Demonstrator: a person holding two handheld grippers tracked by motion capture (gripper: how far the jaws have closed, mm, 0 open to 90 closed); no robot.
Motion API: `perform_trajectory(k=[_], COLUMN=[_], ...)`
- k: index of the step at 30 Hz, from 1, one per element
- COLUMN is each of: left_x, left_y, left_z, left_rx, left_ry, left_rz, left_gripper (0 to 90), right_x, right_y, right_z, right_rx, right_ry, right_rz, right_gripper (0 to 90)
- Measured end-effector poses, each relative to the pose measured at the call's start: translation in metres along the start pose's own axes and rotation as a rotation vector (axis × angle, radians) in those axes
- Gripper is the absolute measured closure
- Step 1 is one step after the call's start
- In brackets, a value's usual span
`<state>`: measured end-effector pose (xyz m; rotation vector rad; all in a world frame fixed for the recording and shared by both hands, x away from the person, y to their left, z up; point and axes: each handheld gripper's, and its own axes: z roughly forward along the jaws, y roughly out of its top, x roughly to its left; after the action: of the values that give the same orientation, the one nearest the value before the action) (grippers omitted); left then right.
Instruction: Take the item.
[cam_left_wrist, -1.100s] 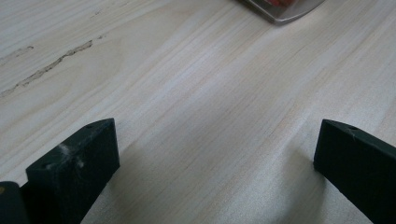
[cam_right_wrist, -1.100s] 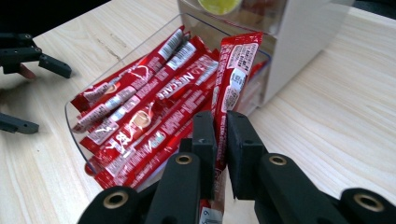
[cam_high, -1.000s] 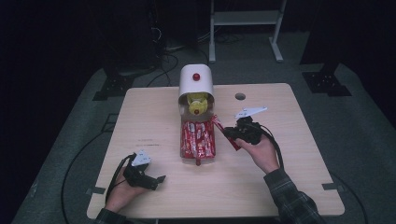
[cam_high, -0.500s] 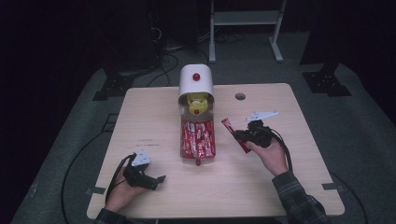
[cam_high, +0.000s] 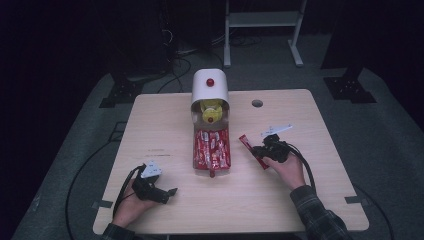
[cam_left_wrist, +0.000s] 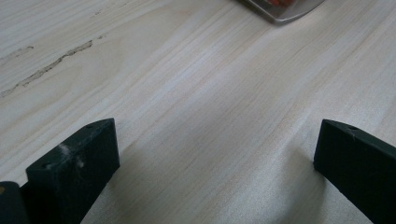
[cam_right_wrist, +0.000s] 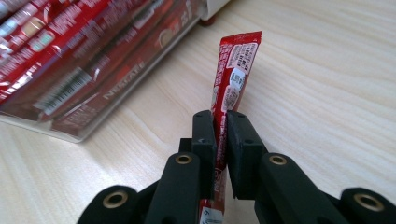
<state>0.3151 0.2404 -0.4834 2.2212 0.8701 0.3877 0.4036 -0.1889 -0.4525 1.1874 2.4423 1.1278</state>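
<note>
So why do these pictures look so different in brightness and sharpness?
High view: dark room, lit table, slightly soft. Left gripper view: bright wood, faint shadows by the jaws. Right gripper view: red sachet sharp, the near gripper blurred.

I hold a slim red foil stick sachet (cam_right_wrist: 232, 74) with white print, pinched at its middle between my right gripper (cam_right_wrist: 220, 126) jaws. It stands just right of the clear tray (cam_high: 194, 150) of matching red sachets (cam_high: 212, 148) on the pale wooden surface (cam_high: 280, 200).
</note>
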Motion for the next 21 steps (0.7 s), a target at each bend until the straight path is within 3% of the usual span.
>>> perform_trajectory(k=[12,15,21], left_x=[-0.0001,-0.0001,-0.0001], left_y=[-0.0001,-0.0001,-0.0001], left_z=[-0.0001,-0.0001,-0.0002], left_rx=[0.000,0.000,0.000], left_ry=[-0.002,-0.002,-0.002], left_rz=[0.001,0.001,0.001], left_gripper=[0.0,0.0,0.0], right_x=[-0.0024,-0.0022,-0.0021], right_y=[-0.0069,-0.0067,-0.0058], right_z=[0.0101,0.0097,0.0032], right_rx=[0.032,0.028,0.001], right_ry=[0.001,0.000,-0.010], right_rz=[0.018,0.021,0.036], right_gripper=[79.4,72.8,50.2])
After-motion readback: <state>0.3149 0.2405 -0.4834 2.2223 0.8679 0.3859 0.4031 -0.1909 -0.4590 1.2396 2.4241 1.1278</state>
